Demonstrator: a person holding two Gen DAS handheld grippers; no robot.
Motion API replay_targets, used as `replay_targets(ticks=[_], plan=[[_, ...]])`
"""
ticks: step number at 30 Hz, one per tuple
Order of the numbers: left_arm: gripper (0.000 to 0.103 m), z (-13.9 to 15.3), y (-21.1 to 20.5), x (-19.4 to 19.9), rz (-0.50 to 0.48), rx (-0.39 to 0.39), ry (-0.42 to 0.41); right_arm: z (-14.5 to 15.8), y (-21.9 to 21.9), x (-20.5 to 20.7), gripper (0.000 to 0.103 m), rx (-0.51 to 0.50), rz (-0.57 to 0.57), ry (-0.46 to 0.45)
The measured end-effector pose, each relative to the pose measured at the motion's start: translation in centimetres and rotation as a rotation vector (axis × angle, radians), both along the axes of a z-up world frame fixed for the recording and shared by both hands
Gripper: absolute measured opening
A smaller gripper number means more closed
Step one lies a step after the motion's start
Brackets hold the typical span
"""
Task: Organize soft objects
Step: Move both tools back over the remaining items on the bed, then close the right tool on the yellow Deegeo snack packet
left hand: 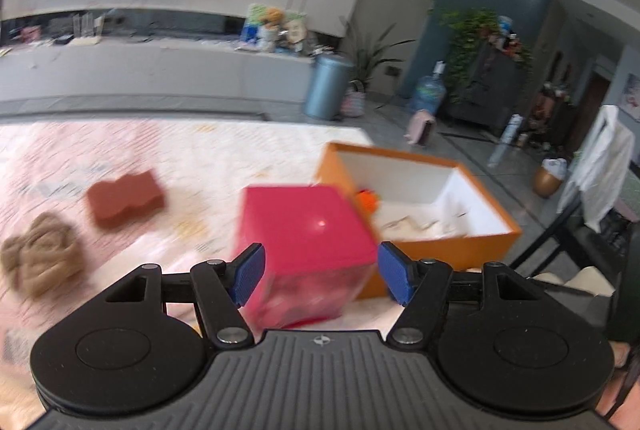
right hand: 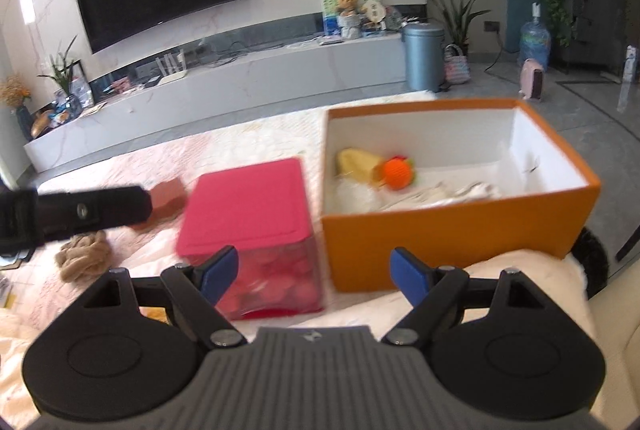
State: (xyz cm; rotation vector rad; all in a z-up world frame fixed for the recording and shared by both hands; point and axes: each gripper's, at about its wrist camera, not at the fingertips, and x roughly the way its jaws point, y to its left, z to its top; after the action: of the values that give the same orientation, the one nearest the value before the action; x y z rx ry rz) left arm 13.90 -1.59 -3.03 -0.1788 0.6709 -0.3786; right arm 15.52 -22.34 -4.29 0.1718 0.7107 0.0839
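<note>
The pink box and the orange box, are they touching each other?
Apart. The right wrist view shows a strip of bedspread between the pink box and the orange box.

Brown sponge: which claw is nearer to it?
Left. The left claw has the sponge ahead to its left, on the near side of the pink box; the right claw sits farther off, across that box.

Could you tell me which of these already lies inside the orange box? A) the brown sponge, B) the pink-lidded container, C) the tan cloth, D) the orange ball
D: in the right wrist view the orange ball lies inside the orange box, while the brown sponge and the tan cloth lie on the bed cover and the pink-lidded container stands beside the box.
</note>
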Motion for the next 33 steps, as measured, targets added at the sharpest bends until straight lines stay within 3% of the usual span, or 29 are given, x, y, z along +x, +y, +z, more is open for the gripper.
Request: replay_targets(ticks=[14, 20, 25, 33], plan=[[0.069, -6.6, 11.4, -2.2, 0.194, 0.006, 0.219, -4.2, 8.4, 0.0, 0.076, -0.038, 0.147, 0.112], [0.064, -9.1, 12.2, -2.3, 0.198, 0.018, 0.289, -6.4, 10.6, 1.3, 0.049, -0.031, 0.208, 0.179], [0.063, -10.0, 12.3, -1.6, 0.189, 0.022, 0.298, -7.7, 12.1, 2.9, 0.016, -0.030, 0.250, 0.203], [0.046, -11.2, 12.4, 0.0, 0.192, 0.000, 0.333, -8.9, 14.6, 4.7, 0.006, -0.031, 0.328, 0.210]])
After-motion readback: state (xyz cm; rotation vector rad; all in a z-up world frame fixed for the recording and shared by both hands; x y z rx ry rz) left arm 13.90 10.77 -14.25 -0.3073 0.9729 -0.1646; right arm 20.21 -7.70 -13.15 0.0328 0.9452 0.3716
